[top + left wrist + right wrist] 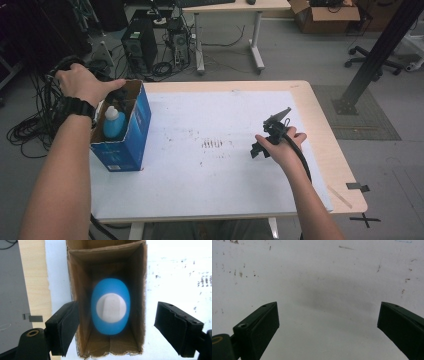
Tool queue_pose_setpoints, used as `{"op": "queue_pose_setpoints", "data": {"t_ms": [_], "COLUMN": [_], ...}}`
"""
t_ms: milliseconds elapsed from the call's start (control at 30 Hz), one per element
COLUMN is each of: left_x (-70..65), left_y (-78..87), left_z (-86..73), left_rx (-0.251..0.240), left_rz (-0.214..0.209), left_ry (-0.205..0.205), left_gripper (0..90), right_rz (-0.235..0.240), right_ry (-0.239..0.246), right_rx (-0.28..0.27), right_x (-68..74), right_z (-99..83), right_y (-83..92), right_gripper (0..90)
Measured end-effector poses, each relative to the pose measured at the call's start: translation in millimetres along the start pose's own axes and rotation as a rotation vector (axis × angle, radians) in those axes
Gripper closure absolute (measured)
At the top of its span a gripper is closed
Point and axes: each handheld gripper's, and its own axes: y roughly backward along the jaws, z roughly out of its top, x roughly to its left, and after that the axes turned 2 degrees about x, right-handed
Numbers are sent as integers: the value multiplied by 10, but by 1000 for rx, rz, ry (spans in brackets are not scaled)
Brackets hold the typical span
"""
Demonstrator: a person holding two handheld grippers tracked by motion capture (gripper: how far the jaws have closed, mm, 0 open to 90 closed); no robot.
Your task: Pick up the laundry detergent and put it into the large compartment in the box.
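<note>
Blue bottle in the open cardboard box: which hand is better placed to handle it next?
Left. Its tool hangs open directly above the blue bottle with the white cap in the cardboard box; the right tool sits across the table.

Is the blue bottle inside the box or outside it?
Inside. The blue bottle stands upright in the open-topped box; its walls surround it, and the left gripper is above, not gripping.

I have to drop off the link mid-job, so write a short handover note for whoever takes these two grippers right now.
Left gripper: jaws open, poised above the open top of the blue box, nothing between the pads.
Right gripper: jaws open, empty, held over the white table cover, well apart from the box.
Blue bottle: stands upright inside the box, white cap up, touched by neither gripper.
Done: bottle is in the box.
Left: probably lift the left gripper clear; the box top is not yet closed.
</note>
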Motion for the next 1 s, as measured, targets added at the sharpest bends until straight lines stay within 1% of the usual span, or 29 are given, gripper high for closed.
{"op": "queue_pose_setpoints", "data": {"t_ms": [67,267,433,667,733,767,800,900,1000], "left_x": [-21,-115,-241,-457,-530,-567,-605,-720,-849], "left_y": [50,164,210,248,252,253,252,244,218], "left_z": [1,9,25,55,65,71,78,97,114], "left_rx": [-10,-19,-21,-23,-17,-19,-19,-19,-11], "left_rz": [2,6,-2,-5,-9,-11,-12,-20,-26], "left_ry": [0,-13,-30,-64,-76,-78,-83,-99,-124], "left_gripper": [201,202,201,200,201,201,201,199,199], "right_rz": [1,2,1,-4,-5,-5,-4,-4,-5], "right_ry": [0,1,1,-6,-1,-7,0,-5,-5], "right_rx": [0,-4,-11,-12,-15,-17,-19,-23,-25], "right_x": [-4,-7,-8,-24,-22,-16,-17,-17,-26], "right_z": [0,-6,-18,-37,-38,-36,-37,-38,-44], "right_y": [3,32,69,111,125,132,139,171,186], "right_gripper": [40,39,39,39,39,39,39,39,39]}}
